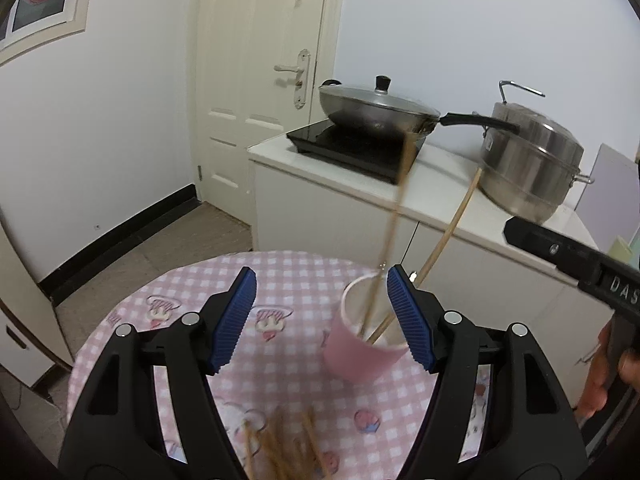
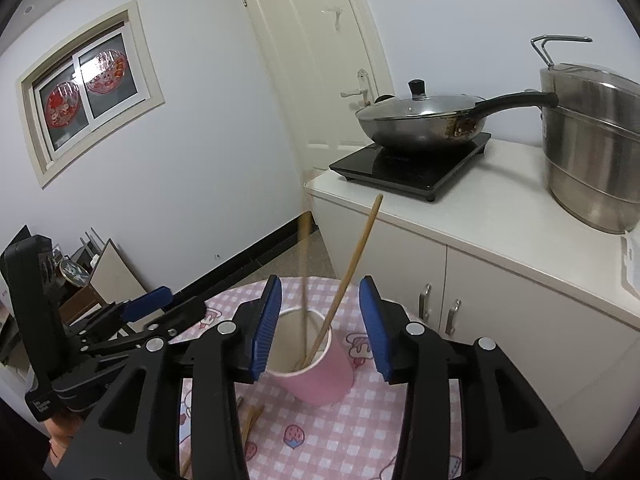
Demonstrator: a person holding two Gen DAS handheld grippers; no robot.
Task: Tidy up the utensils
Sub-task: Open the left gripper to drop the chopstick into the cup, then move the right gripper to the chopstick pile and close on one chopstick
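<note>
At frame centre, a pink cup (image 2: 316,364) holding two chopsticks (image 2: 348,272) is sitting on the checked surface (image 2: 360,440) between the empty, spread-apart right gripper (image 2: 320,324); the left gripper (image 1: 322,316) is gaping too, risking a knock that tips it.

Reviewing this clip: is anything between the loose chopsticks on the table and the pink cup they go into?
Nothing visible blocks the way. The loose chopsticks lie on the checked tablecloth just in front of the pink cup, whose mouth is open, with two chopsticks already standing in it. Both grippers' fingers are open and empty.
</note>
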